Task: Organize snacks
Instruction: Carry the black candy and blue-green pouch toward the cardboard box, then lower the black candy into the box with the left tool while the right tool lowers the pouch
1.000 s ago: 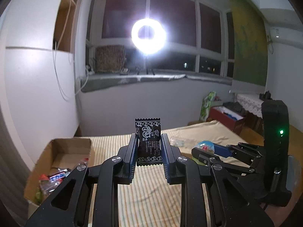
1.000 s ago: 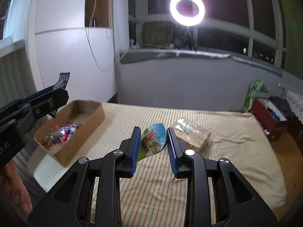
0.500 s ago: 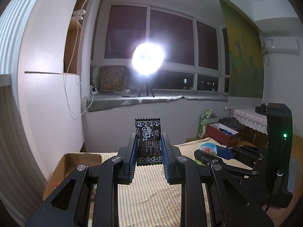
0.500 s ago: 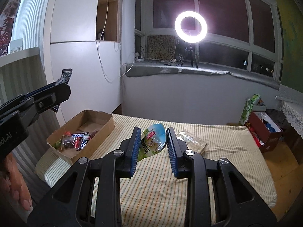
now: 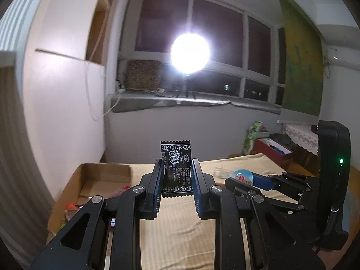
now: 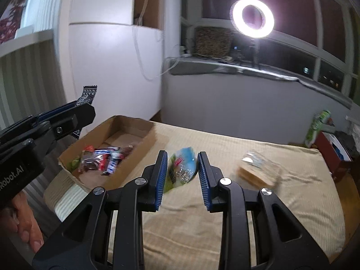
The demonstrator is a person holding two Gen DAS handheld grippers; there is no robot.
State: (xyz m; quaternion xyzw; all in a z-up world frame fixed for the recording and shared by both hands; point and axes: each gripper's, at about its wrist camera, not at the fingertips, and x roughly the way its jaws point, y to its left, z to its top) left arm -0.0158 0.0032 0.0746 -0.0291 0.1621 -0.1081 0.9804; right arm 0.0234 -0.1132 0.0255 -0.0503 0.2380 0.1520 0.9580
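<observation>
While both packets are carried above the bed (image 6: 225, 220), the left hand-held gripper (image 5: 176, 175) clamps a black printed sachet (image 5: 176, 157) and the right hand-held gripper (image 6: 182, 171) clamps a blue-green glossy pouch (image 6: 183, 168). The next move, I judge, calls for lowering each over the open cardboard box (image 6: 144, 139) at the far left and releasing.

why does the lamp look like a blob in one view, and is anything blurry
Left wrist view: the ring lamp blows out into a solid glare disc. Right wrist view: its ring shape stays readable, but the clear packet on the bed and the box edges smear with motion blur.
</observation>
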